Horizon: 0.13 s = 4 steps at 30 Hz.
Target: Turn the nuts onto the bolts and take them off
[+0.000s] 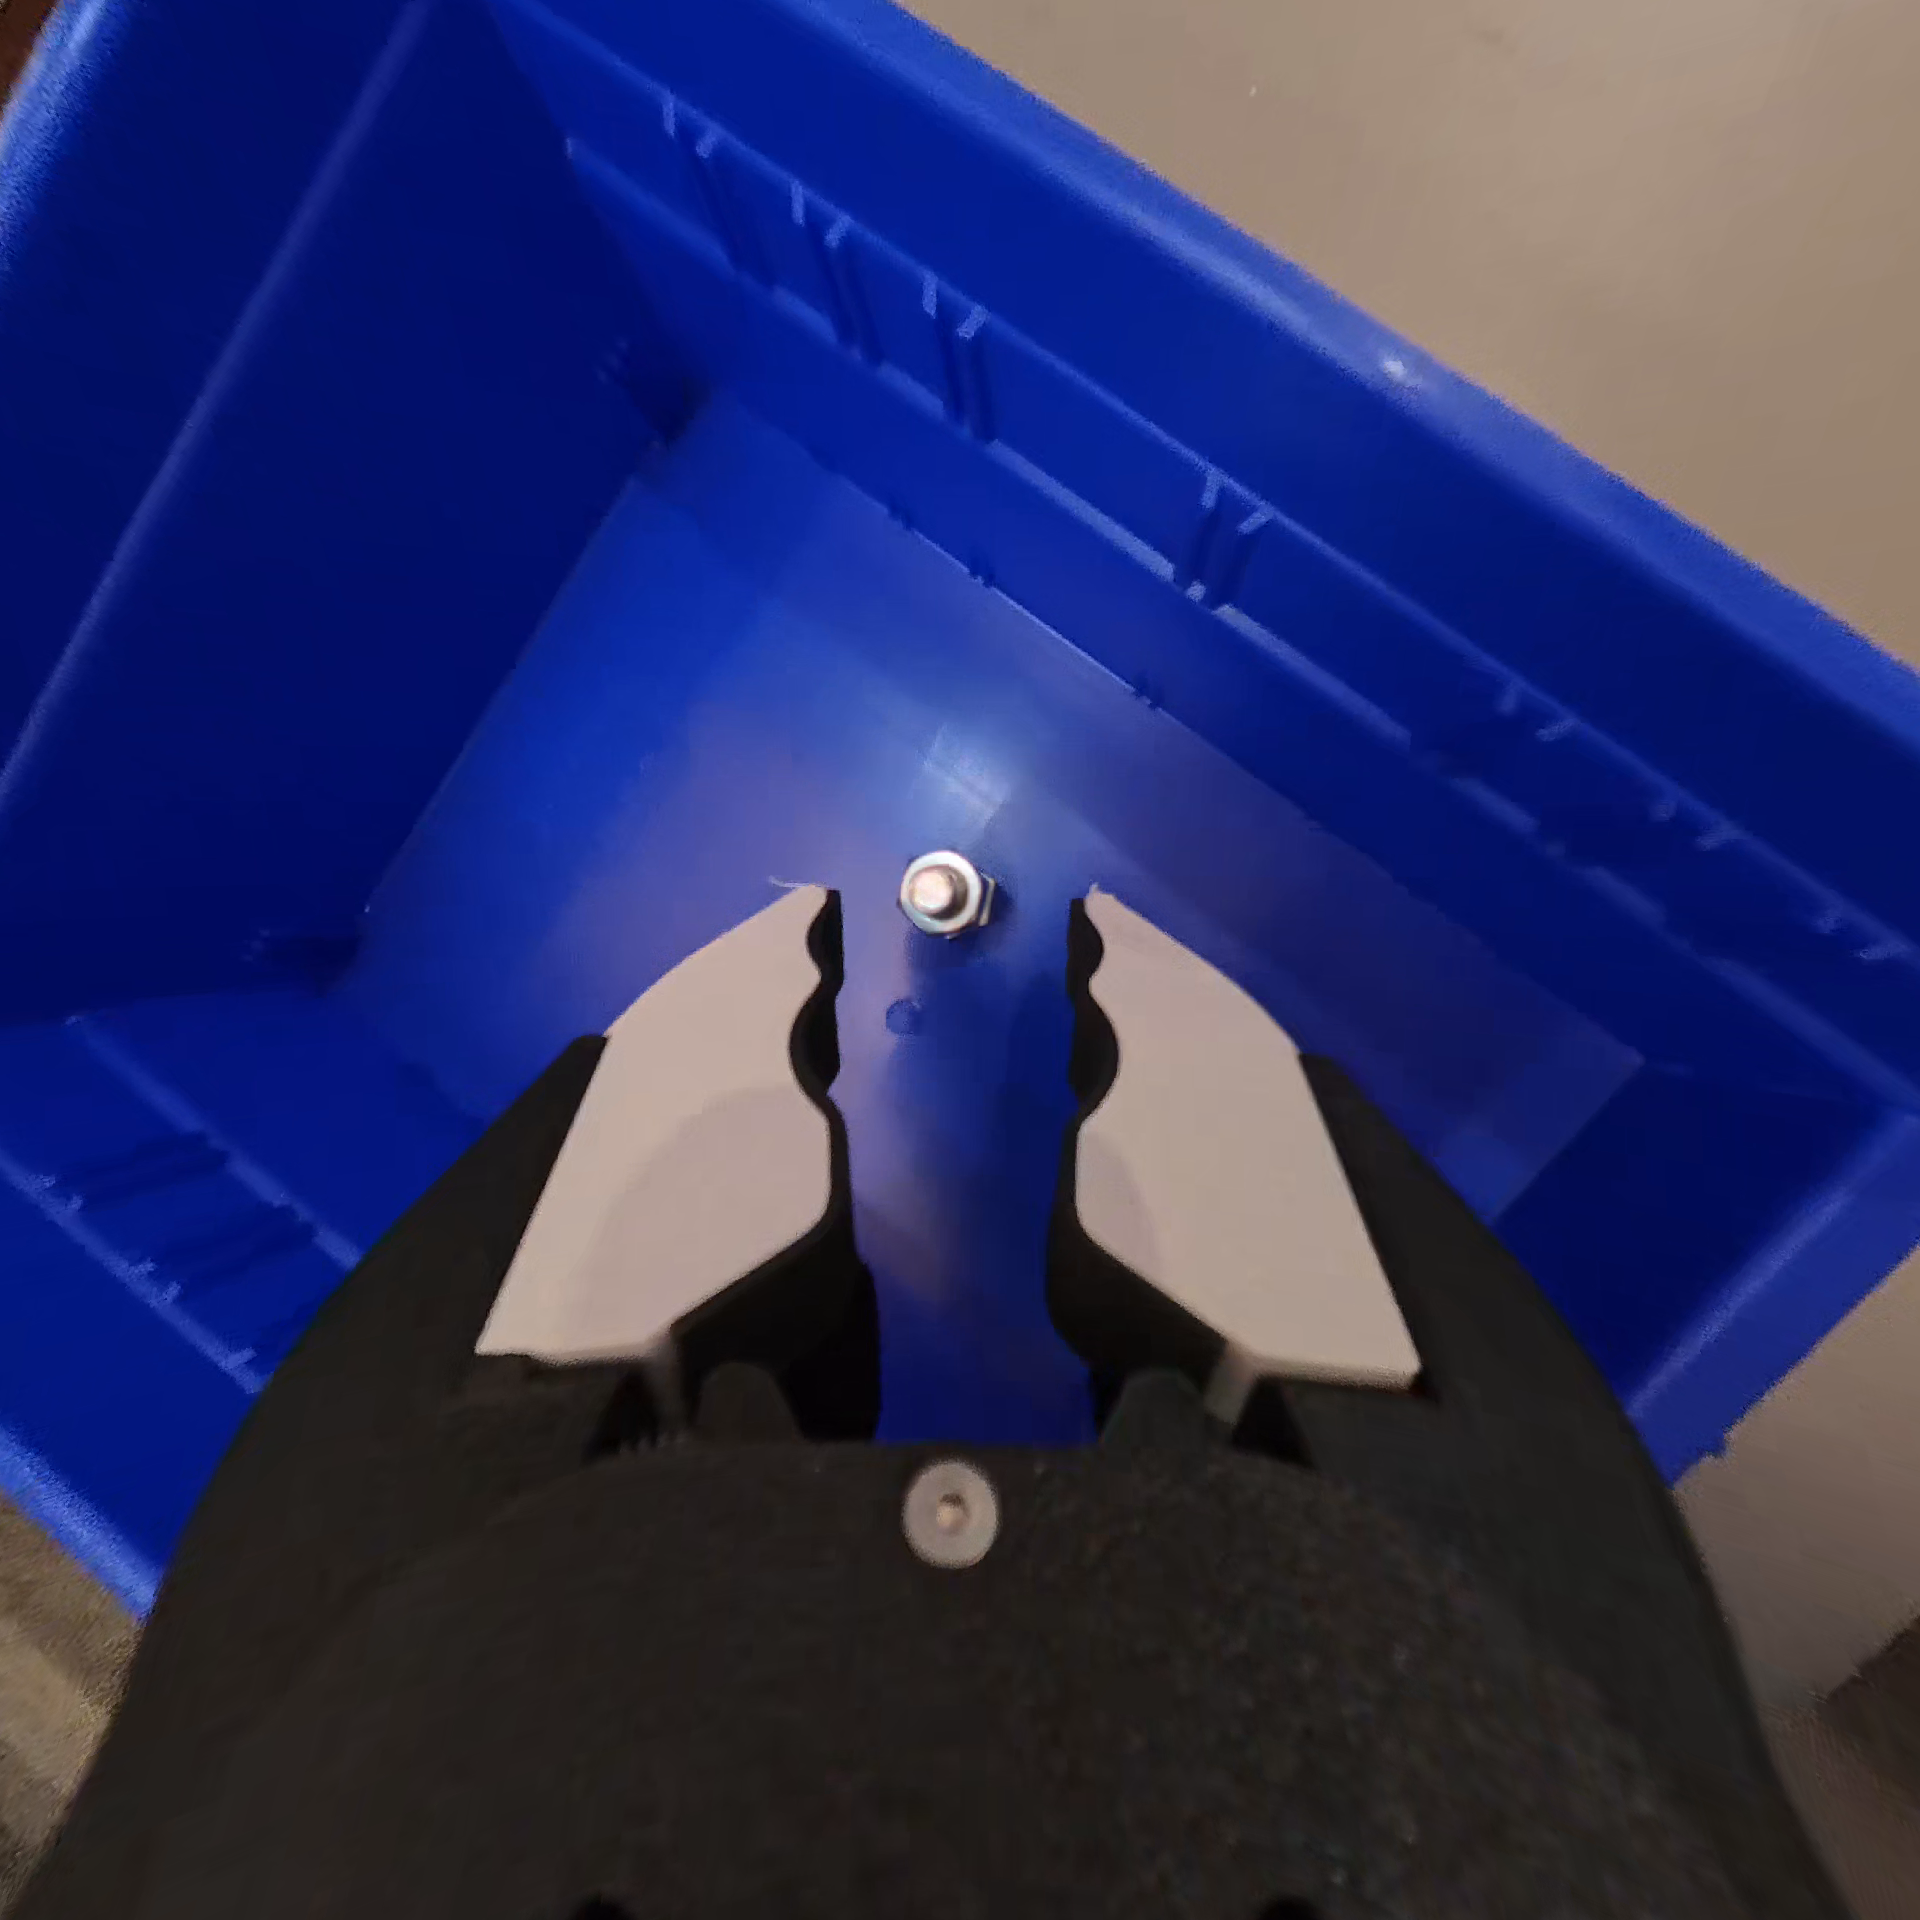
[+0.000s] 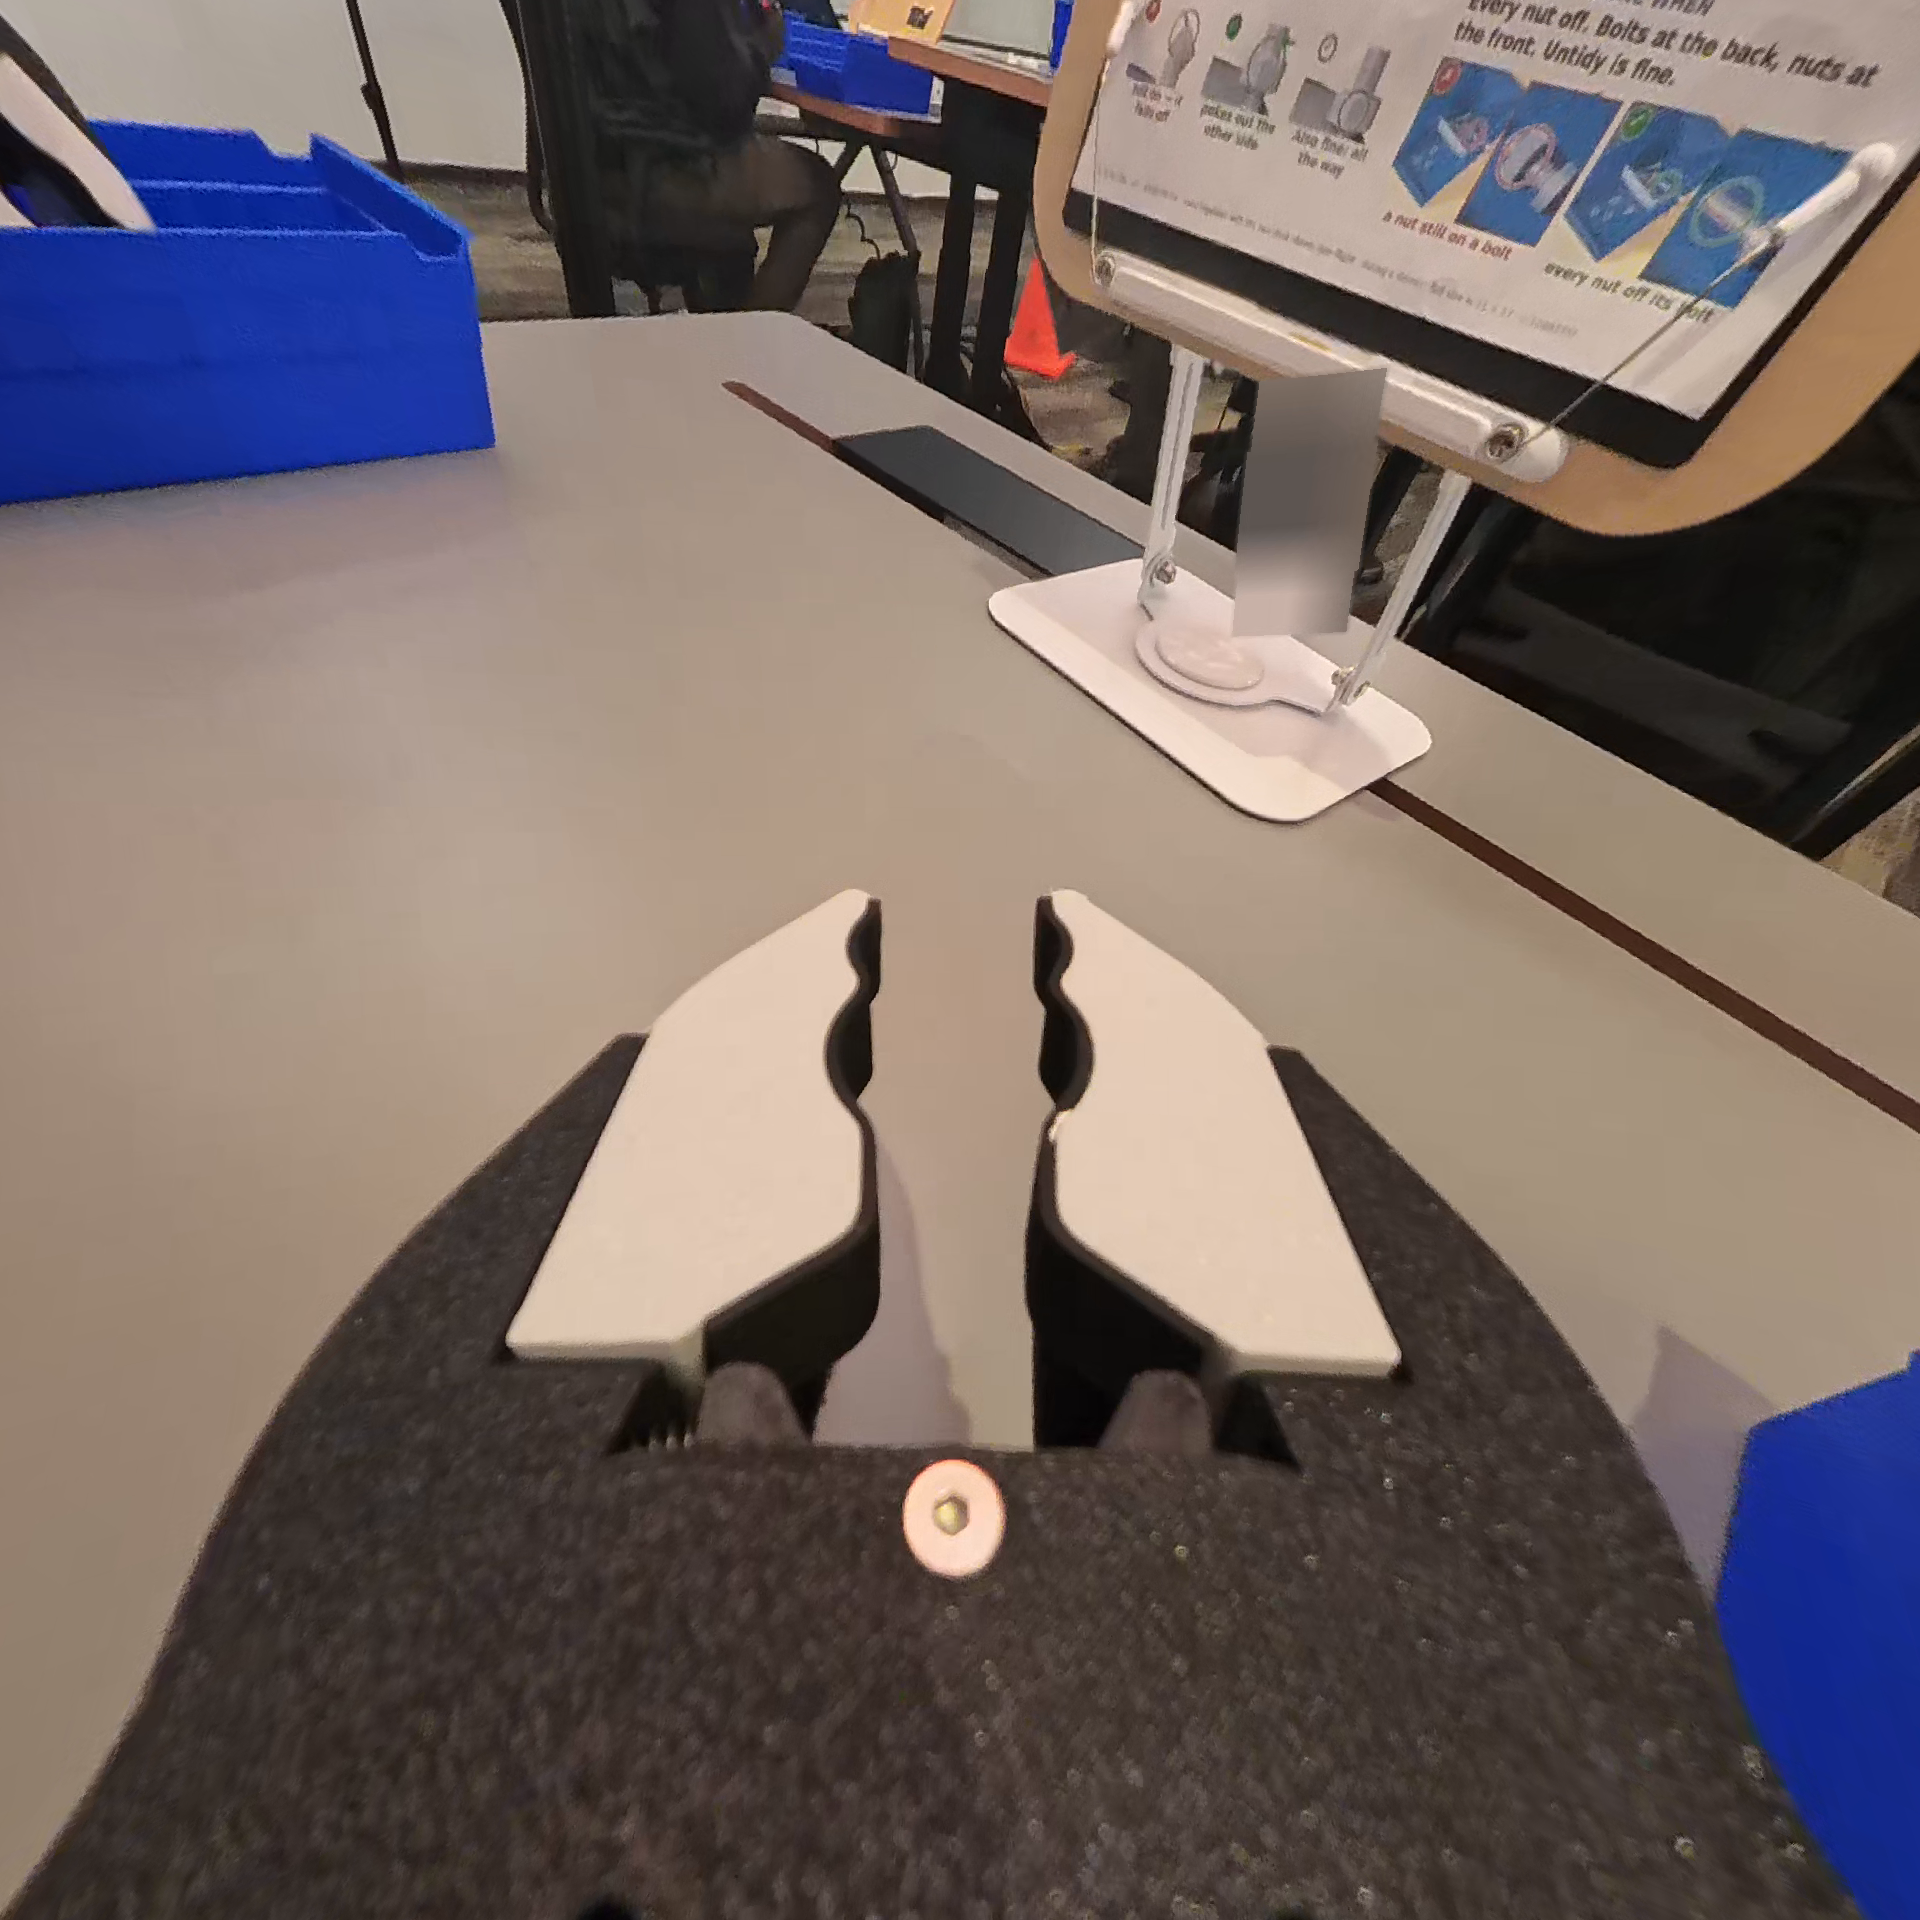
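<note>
The left gripper [image 1: 954, 902] hangs over the blue bin [image 1: 1455, 436], its jaws apart with nothing between them. Just beyond the jaw tips, on the bin floor, lies the one fastener in sight: a bolt [image 1: 933, 888] seen end-on with a nut [image 1: 961, 912] on it. The rest of the bin's visible floor is bare blue plastic. Judging by this, the pair reads as assembled, so taking the nut off appears to be the work left, starting with a grasp not yet made.

The right gripper [image 2: 958, 906] is out of the bin, low over the grey tabletop [image 2: 520, 779], jaws apart and holding nothing. Past it, a white stand [image 2: 1216, 675] carries an instruction sheet [image 2: 1558, 156]. Farther left sits another blue bin [image 2: 229, 343]; its contents are hidden.
</note>
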Tool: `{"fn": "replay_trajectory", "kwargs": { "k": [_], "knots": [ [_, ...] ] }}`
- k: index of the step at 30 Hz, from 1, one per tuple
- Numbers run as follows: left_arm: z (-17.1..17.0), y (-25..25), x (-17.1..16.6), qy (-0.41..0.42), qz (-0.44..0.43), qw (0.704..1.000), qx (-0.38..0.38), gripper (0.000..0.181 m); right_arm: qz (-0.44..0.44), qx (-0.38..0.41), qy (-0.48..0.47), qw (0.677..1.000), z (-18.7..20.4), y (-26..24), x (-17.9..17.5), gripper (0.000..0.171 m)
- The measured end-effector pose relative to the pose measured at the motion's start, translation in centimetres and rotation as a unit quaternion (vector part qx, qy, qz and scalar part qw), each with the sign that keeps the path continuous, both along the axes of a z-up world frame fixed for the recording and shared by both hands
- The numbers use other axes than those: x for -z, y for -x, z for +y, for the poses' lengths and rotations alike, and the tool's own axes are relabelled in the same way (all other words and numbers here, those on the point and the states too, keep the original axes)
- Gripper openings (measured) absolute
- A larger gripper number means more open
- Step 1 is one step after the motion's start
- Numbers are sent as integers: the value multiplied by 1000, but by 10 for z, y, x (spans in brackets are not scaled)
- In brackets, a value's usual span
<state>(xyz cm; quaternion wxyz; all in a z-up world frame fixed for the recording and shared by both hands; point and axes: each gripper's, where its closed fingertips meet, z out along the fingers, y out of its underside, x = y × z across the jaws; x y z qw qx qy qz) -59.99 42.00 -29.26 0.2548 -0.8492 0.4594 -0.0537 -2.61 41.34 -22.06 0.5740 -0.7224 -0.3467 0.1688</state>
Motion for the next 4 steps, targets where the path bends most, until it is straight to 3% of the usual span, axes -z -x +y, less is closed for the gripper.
{"fn": "replay_trajectory", "kwargs": {
  "k": [4],
  "knots": [
    [5, 2, 14, 20, 23, 1000, -4, 41, -7, 1, 0, 1000, 1, 3, -7, 28]
  ]
}}
